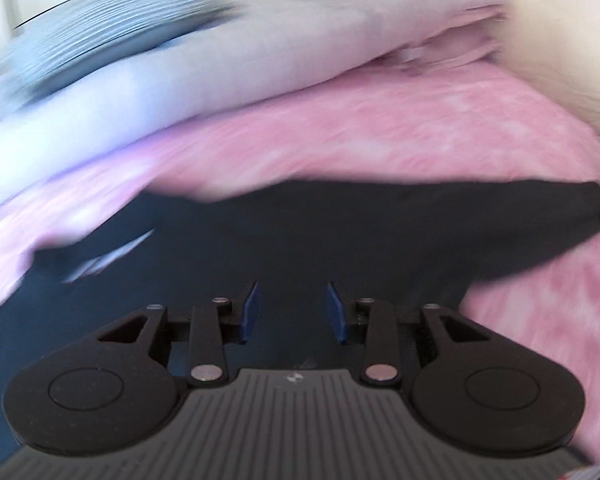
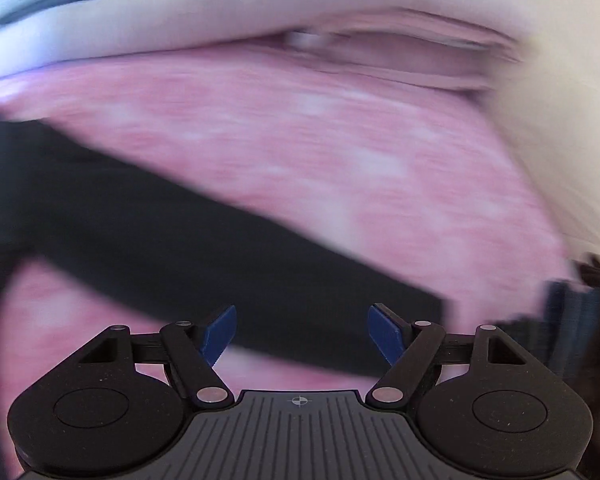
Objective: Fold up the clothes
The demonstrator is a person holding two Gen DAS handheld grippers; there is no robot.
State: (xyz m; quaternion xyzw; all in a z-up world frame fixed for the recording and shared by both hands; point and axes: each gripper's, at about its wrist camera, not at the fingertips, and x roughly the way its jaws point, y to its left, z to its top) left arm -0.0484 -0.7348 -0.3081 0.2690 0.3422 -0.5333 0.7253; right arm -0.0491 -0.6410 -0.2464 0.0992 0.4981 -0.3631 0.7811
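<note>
The left gripper (image 1: 294, 312) is matte black plastic with two round hubs, slotted triangular link arms, silver pivot pins and blue pads (image 1: 250, 312) lining its jaws. Its grey base plate is ribbed and carries a small pale mark. The right gripper (image 2: 302, 334) matches, with a crosshair mark.

Motion-blurred striped fabric (image 1: 100, 28), identity unclear.

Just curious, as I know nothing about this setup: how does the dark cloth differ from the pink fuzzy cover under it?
The dark navy garment is smooth and plain; the pink fuzzy blanket is mottled and fluffy. The garment is smaller and lies on top; the blanket spreads well beyond it on all sides. The garment has a pale printed mark; the blanket shows none. Both are soft fabrics lying spread out.
</note>
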